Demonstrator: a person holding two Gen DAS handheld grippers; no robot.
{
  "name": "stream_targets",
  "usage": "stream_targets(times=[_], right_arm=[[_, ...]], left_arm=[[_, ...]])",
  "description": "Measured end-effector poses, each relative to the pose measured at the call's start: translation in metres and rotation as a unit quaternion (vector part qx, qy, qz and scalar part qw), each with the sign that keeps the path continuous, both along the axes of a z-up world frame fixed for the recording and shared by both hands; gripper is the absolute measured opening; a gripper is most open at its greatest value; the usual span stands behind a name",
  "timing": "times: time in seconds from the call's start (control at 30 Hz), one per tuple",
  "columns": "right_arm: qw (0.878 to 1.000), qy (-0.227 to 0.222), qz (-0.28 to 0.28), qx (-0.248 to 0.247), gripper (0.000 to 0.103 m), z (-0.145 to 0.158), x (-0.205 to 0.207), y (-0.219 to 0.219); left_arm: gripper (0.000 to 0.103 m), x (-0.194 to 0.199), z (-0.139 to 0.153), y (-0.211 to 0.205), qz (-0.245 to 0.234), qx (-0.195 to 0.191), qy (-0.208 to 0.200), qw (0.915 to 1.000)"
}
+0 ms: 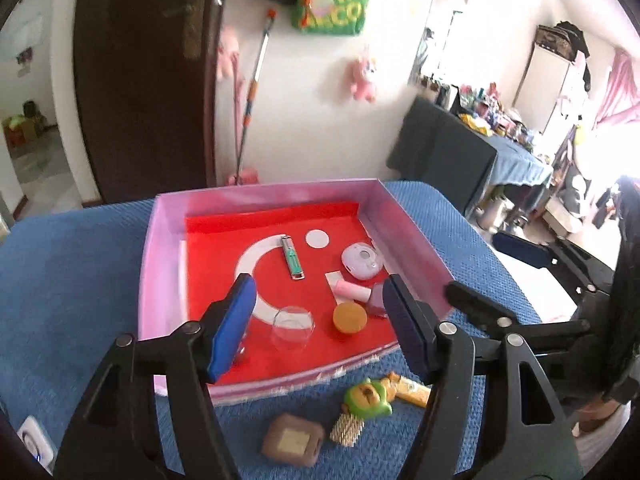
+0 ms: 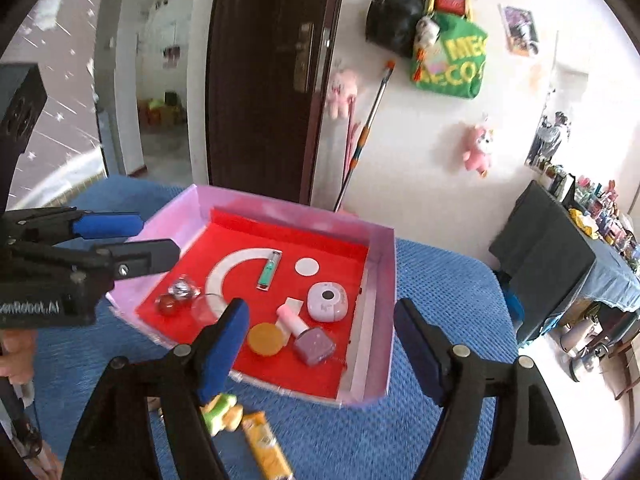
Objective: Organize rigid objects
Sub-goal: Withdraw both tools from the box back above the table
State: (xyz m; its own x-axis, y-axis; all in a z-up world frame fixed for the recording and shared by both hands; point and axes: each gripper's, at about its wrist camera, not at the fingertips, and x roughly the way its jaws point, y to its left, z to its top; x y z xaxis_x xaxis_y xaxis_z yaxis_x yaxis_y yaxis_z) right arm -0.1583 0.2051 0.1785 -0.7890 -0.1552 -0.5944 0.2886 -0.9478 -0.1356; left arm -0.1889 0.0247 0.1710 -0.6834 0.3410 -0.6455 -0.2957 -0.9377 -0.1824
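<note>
Both grippers' jaws spread empty over the tray (image 1: pixel 404 216); green toy (image 1: pixel 366 398) outside its near wall.

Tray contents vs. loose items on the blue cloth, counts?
In the tray: 7 (nail clipper, pink round case, nail polish bottle, orange disc, clear glass, silver ball, red ball)
On the blue cloth: 4 (green toy, yellow packet, brown square, gold brush)
Total: 11

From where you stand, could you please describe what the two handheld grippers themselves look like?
Both match: the left gripper and right gripper have black plastic linkage arms with silver pivot bolts, and flat blue padded jaws. The right wrist view shows the left gripper's black body bearing white lettering, apparently mirrored and only partly legible. No sleeves are visible.
</note>
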Motion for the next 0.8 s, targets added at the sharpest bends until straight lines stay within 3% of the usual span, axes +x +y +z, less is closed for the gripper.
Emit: stream_targets(times=[0.1, 0.17, 0.23, 0.37, 0.57, 0.8], right_arm=[[1.0, 0.03, -0.003, -0.006, 0.087, 0.011, 0.029, 0.008], [0.999, 0.044, -0.004, -0.015, 0.093, 0.016, 0.047, 0.014], [0.998, 0.05, -0.004, -0.029, 0.094, 0.019, 0.065, 0.019], [0.997, 0.058, -0.003, -0.047, 0.1, 0.017, 0.094, 0.026], [0.995, 0.066, -0.02, -0.068, 0.103, 0.005, 0.124, 0.035], [0.993, 0.069, -0.047, -0.08, 0.103, -0.027, 0.135, 0.042]], left_arm=[[0.066, 0.029, 0.008, -0.007, 0.012, 0.01, 0.02, 0.9997], [0.076, 0.05, 0.012, -0.012, 0.025, 0.012, 0.041, 0.9988], [0.077, 0.068, 0.016, -0.014, 0.034, 0.008, 0.065, 0.9973], [0.089, 0.107, 0.021, -0.019, 0.054, 0.013, 0.103, 0.9931], [0.097, 0.154, 0.018, -0.026, 0.085, -0.002, 0.153, 0.9846], [0.1, 0.184, -0.006, -0.034, 0.11, -0.022, 0.158, 0.981]])
